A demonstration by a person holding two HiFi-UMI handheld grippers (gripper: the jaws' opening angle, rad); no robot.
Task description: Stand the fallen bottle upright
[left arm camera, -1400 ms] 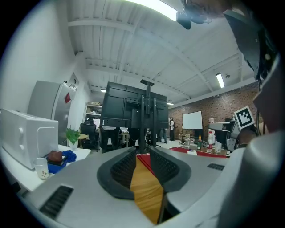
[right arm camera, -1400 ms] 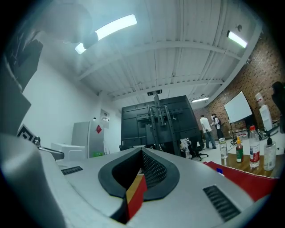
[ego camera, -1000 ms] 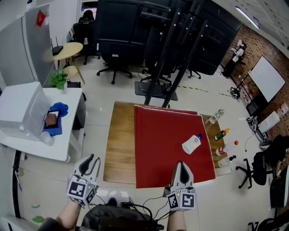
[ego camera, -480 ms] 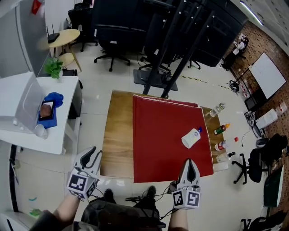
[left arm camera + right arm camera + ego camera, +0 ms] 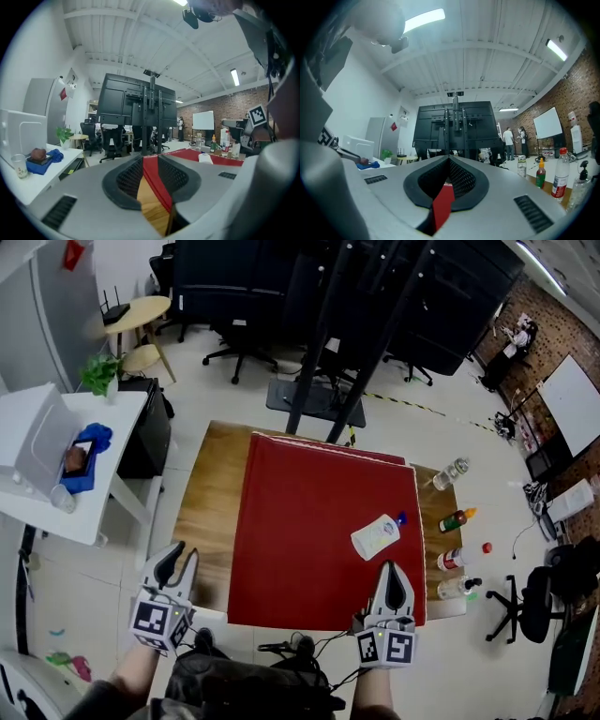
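bottle [image 5: 376, 536] on side, red mat [image 5: 309, 521] | upright bottles [image 5: 455, 519] just beyond, perhaps four

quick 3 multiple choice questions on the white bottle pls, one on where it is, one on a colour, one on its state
1. Where is the white bottle?
A. on the red mat
B. on the floor
C. on a chair

2. What colour is its cap?
A. red
B. blue
C. green

3. How is the bottle placed?
A. standing upright
B. lying on its side
C. hanging off the table edge

Answers:
1 A: the head view shows it on the mat, near the mat's right edge.
2 B: the small cap at its far end is blue.
3 B: its long body lies flat along the mat.
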